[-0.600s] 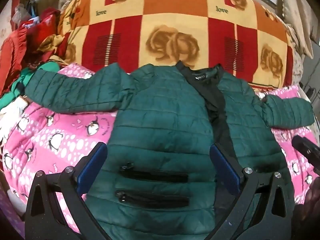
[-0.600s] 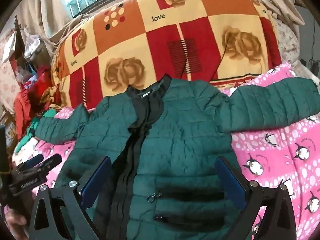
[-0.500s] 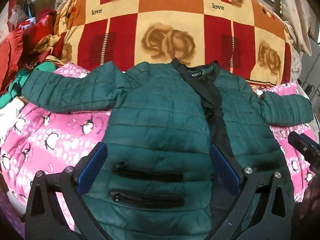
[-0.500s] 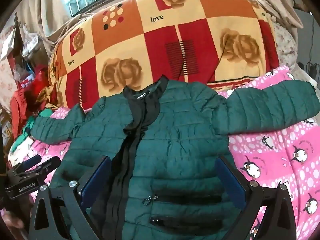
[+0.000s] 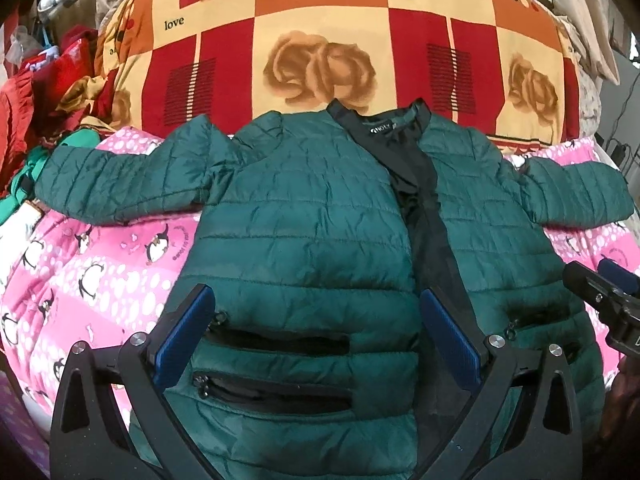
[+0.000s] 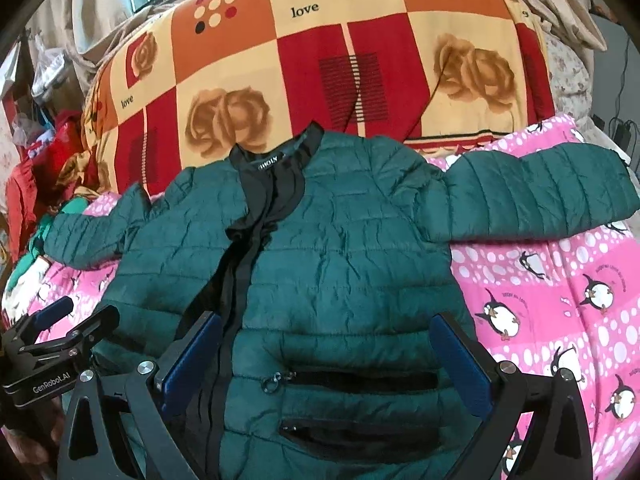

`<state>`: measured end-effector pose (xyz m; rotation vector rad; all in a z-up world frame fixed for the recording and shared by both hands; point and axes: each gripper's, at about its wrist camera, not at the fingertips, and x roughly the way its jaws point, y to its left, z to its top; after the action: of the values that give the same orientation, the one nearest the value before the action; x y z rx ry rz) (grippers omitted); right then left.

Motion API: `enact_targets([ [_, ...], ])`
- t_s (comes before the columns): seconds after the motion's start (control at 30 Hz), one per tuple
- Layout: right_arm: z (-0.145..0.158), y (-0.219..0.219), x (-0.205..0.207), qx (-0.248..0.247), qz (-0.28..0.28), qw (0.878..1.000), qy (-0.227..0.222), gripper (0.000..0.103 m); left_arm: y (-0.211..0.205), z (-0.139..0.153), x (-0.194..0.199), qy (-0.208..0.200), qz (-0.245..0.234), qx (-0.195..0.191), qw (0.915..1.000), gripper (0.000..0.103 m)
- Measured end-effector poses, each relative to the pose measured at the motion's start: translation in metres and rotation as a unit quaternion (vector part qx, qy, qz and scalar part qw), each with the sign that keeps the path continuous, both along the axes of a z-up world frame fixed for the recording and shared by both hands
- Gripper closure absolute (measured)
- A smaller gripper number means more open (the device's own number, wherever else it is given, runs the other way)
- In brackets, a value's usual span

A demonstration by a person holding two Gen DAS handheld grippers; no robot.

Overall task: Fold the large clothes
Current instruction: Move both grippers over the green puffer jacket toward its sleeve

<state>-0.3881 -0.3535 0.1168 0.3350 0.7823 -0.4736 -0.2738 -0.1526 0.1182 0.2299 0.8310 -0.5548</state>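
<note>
The green quilted jacket (image 5: 304, 216) lies face up on the pink penguin blanket (image 5: 100, 280) that covers the bed, its collar (image 6: 276, 160) against the rose-patterned quilt (image 6: 320, 60) at the far edge and its hem toward the near edge. Its long axis runs near to far, while the sleeves stretch out toward the left and right edges. It looks light, puffy and soft, and the shell is probably slippery — a pinch at a cuff or shoulder seam should hold better than the smooth panel. The left tool (image 5: 316, 336) and right tool (image 6: 326, 360) both hover over the lower front with jaws wide, holding nothing
</note>
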Motion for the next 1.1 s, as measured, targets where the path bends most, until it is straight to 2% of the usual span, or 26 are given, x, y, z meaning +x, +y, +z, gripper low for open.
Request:
enact_targets([
  [0.1, 0.000, 0.003, -0.003, -0.011, -0.001, 1.000, 0.003, 0.000, 0.001, -0.003, -0.001, 0.004, 0.003, 0.004, 1.0000, 0.000],
  [0.43, -0.009, 0.008, -0.007, 0.007, -0.005, 1.000, 0.021, 0.000, 0.004, -0.010, -0.005, 0.002, 0.015, 0.015, 0.9998, 0.001],
  [1.1, -0.018, 0.020, 0.003, 0.002, 0.000, 0.999, 0.046, 0.000, 0.004, -0.017, -0.005, -0.003, 0.021, 0.024, 0.9995, 0.001],
])
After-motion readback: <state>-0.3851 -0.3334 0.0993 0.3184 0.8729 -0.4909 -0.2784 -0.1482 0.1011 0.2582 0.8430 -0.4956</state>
